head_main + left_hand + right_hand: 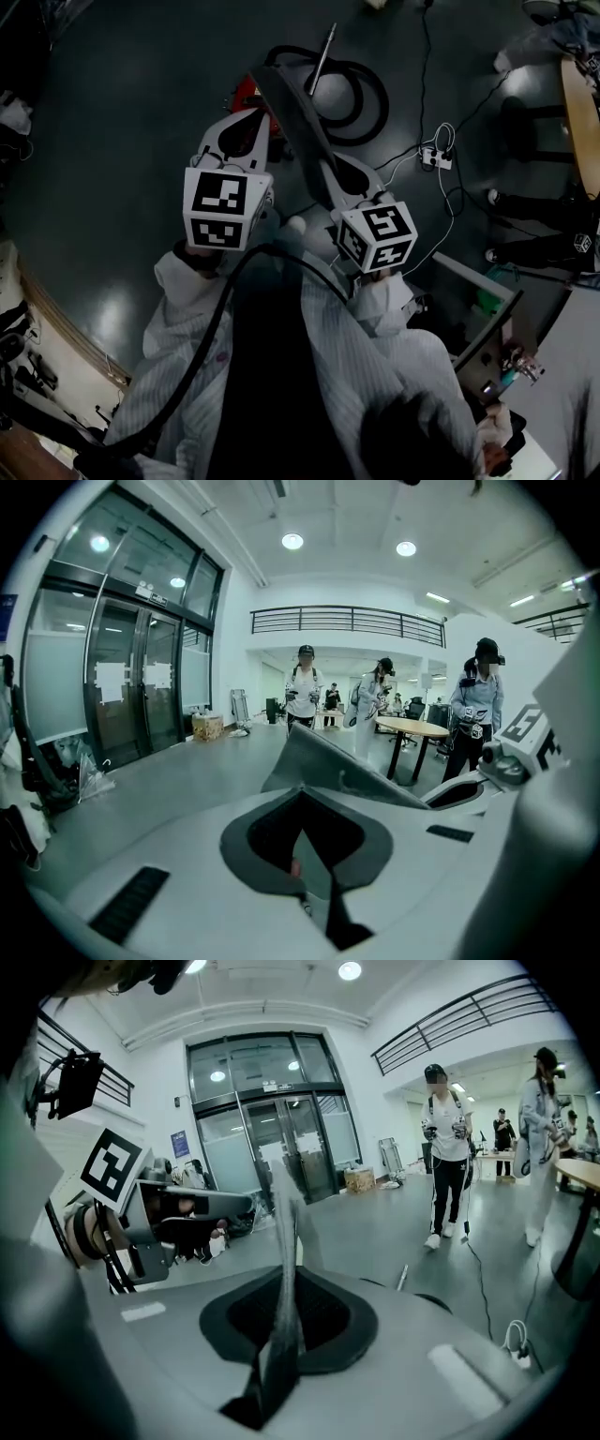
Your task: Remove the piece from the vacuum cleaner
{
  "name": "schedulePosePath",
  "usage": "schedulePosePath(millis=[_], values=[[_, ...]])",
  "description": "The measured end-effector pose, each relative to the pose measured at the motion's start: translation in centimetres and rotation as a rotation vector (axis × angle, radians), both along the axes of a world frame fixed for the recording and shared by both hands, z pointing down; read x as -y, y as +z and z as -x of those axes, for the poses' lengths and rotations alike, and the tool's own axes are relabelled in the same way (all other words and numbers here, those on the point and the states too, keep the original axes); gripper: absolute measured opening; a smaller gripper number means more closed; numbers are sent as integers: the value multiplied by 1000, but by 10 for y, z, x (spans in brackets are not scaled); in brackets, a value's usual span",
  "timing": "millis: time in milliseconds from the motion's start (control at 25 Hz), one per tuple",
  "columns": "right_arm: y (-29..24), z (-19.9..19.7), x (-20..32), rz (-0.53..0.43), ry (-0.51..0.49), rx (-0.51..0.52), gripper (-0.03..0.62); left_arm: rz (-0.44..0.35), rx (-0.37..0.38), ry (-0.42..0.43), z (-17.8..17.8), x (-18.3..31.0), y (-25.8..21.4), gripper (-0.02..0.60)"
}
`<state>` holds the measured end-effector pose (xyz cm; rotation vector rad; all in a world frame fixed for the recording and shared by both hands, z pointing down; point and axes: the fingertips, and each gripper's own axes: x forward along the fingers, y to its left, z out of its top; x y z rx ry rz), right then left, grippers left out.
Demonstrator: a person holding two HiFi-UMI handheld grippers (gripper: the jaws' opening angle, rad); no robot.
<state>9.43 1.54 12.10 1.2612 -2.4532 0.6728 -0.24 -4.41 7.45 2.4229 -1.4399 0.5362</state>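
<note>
Red-bodied vacuum cleaner (242, 94), with looped black hose and metal wand, is lying on the dark floor (122, 141) beyond both tools. Long flat dark-grey panel piece (292, 127) is riding in the air between the tools. It is looking already free of the machine, though its far end is overlapping the red body. left tool (246, 131) is clamping its near end. right tool (349, 183) is pinching its thin edge, jaws nearly together. Probably left to do: carrying it clear and setting it down.
</note>
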Motion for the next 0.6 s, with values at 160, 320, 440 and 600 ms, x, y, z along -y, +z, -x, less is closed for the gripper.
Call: schedulePosePath(millis=[160,320,440,600], values=[[-3,0,-7,-8,-8,-2,25,-5,-2,-10,1,-8,-1,5],[-6,1,-13,-18,-19,-4,25,-6,-3,-20,1,-17,-2,4],[-10,6,-16,-25,-26,-6,25,-7,-4,-24,5,-22,-5,5],[-13,14,-18,-30,-32,-7,25,-8,4,-24,11,-24,-6,3]])
